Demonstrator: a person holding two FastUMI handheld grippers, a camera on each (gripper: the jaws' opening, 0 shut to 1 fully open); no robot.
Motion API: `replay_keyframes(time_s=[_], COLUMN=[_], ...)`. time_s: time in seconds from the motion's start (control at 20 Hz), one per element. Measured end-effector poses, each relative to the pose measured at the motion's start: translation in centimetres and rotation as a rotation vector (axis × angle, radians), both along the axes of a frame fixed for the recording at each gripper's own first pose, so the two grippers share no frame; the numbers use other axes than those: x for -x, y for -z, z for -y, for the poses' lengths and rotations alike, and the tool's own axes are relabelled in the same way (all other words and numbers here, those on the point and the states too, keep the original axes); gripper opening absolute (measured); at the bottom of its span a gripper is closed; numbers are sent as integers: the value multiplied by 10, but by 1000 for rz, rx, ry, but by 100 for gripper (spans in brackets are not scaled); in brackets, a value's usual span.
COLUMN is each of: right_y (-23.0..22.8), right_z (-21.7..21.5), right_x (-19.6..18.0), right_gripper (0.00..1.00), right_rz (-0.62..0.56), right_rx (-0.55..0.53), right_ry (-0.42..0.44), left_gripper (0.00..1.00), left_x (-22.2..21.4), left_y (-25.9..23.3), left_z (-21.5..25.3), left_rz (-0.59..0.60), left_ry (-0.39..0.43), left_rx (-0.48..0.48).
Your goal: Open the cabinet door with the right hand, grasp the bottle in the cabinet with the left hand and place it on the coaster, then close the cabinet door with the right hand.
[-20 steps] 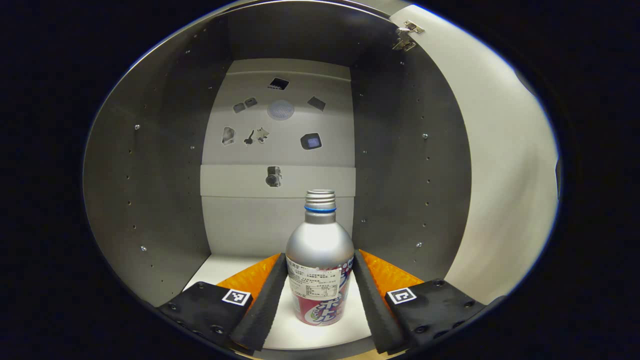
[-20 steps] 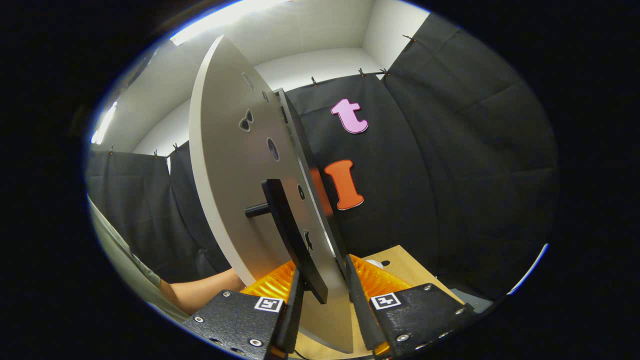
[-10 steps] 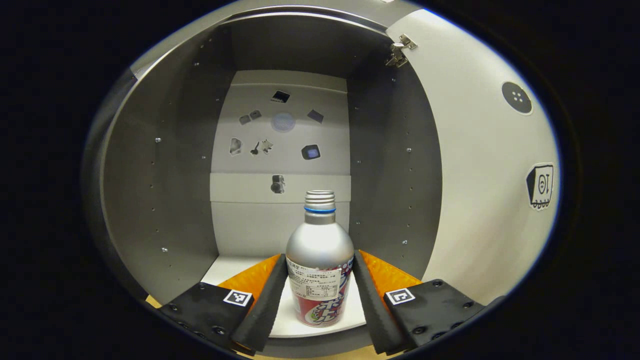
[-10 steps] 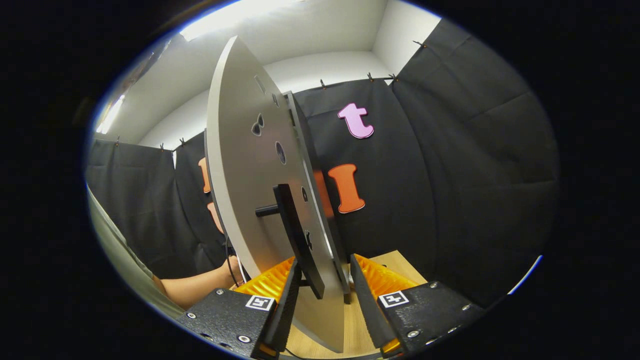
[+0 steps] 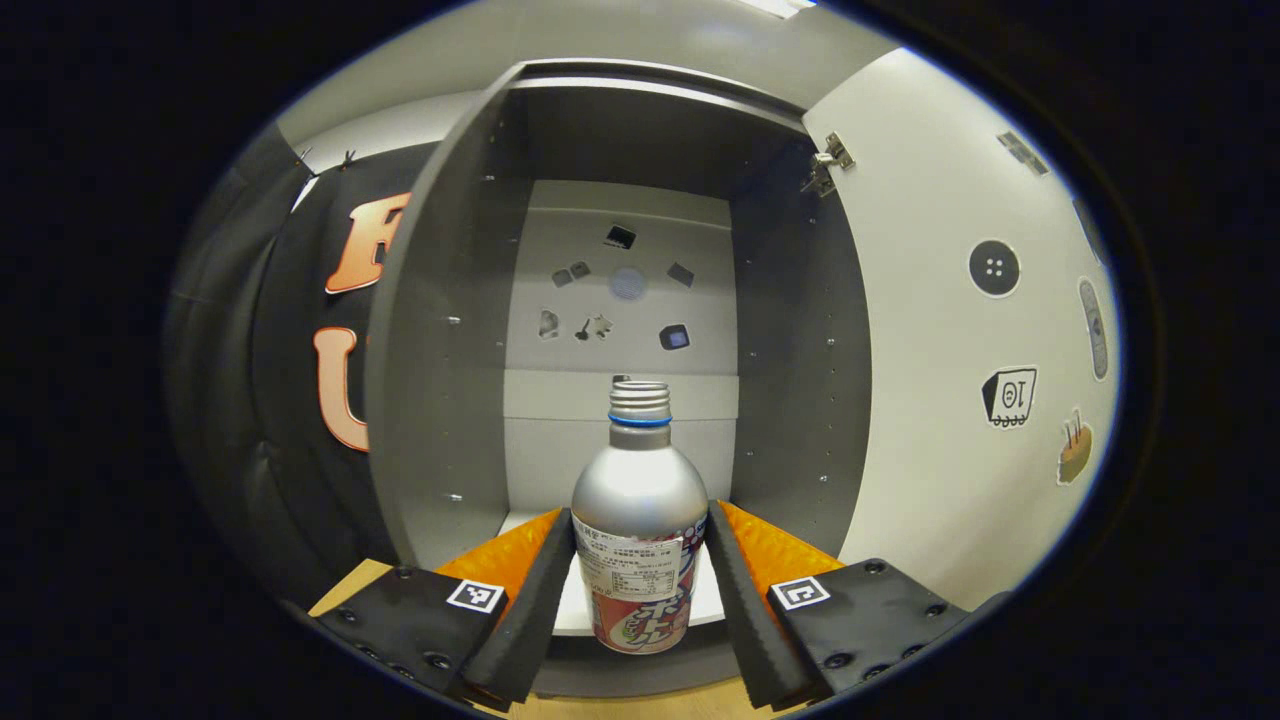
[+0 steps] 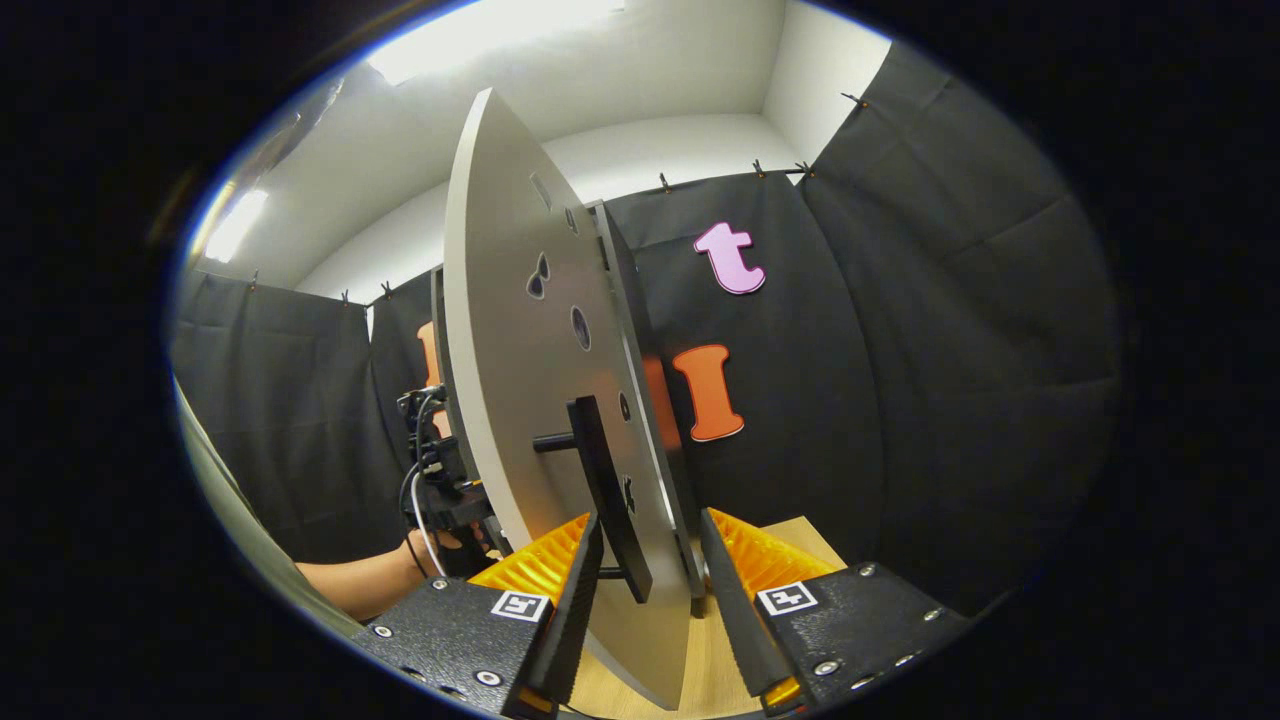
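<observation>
While the grey cabinet (image 5: 440, 400) stands with its one white door (image 5: 950, 380) swung wide to the right, a single silver metal bottle with a blue neck ring and a red printed label (image 5: 638, 520) stands upright at the near edge of the white shelf floor (image 5: 575, 610); the left gripper (image 5: 638, 590) has both fingers (image 5: 530, 600) pressed against the bottle's lower body, one on each side, so it is clamped on it; four stickers show on the door's inner face, and one metal hinge (image 5: 828, 165) sits at its top near corner; several small stickers dot the pale back panel (image 5: 620, 300). In the right gripper view the right gripper (image 6: 650, 590) straddles the door's near edge and its one black bar handle (image 6: 608, 495); its jaws stand a narrow way apart, yet whether either finger touches the handle or the door I cannot tell; to the left, past the door, a bare forearm (image 6: 360, 585) reaches toward the other gripper's body and cables (image 6: 440, 470); light wooden tabletop (image 6: 790, 540) shows beneath.
</observation>
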State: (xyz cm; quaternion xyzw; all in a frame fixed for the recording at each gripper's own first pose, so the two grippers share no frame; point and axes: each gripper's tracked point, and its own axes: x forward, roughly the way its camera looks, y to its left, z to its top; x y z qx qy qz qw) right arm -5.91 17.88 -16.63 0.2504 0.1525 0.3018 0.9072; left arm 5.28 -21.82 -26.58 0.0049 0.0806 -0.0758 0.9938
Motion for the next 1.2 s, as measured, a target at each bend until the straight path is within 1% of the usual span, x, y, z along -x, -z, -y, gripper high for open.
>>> replay_keyframes(time_s=[0.05, 0.1, 0.15, 0.2, 0.25, 0.3, 0.45, 0.5, 0.55, 0.6, 0.65, 0.7, 0.8, 0.85, 0.95, 1.0, 1.05, 1.2], right_y=[-1, -2, -3, -3, -2, -2, -1, -3, -5, -7, -10, -13, -17, -18, -15, -14, -13, -12], right_z=[-2, -4, -5, -5, -3, -1, 2, 4, 5, 6, 5, 5, 9, 10, 10, 11, 12, 10], right_x=[-1, 0, 2, 2, 3, 1, -1, -3, -5, -8, -11, -15, -21, -26, -26, -25, -23, -21], right_gripper=[62, 71, 71, 62, 62, 62, 68, 69, 69, 70, 70, 70, 69, 69, 69, 69, 69, 69], right_rz=[3, 3, 4, 8, 12, 19, 44, 60, 78, 94, 108, 122, 148, 151, 144, 138, 133, 115], right_rx=[-6, -14, -16, -15, -7, 3, 33, 36, 36, 30, 22, 17, 9, 8, 9, 12, 13, 5], right_ry=[-7, -18, -28, -36, -43, -44, -59, -60, -56, -51, -44, -34, -4, 12, 23, 22, 20, 17], left_gripper=[80, 82, 84, 80, 80, 82, 82, 82, 80, 82, 82, 84, 84, 84, 80, 84, 82, 82], left_x=[8, 15, 22, 29, 36, 44, 65, 72, 77, 82, 88, 95, 105, 111, 123, 128, 134, 151], left_y=[-3, -5, -5, -6, -6, -5, 5, 9, 13, 19, 23, 27, 33, 35, 40, 46, 53, 76], left_z=[-8, -17, -26, -33, -40, -47, -69, -76, -82, -91, -99, -106, -114, -118, -124, -124, -124, -125], left_rz=[7, 14, 16, 18, 14, 12, -9, -20, -27, -35, -41, -47, -52, -52, -51, -62, -77, -109], left_ry=[-8, -19, -32, -49, -63, -77, -119, -131, -140, -149, -163, -173, -189, -199, -214, -216, -222, -230], left_rx=[-6, -14, -25, -32, -38, -39, -47, -45, -42, -36, -34, -32, -25, -22, -24, -29, -34, -41])
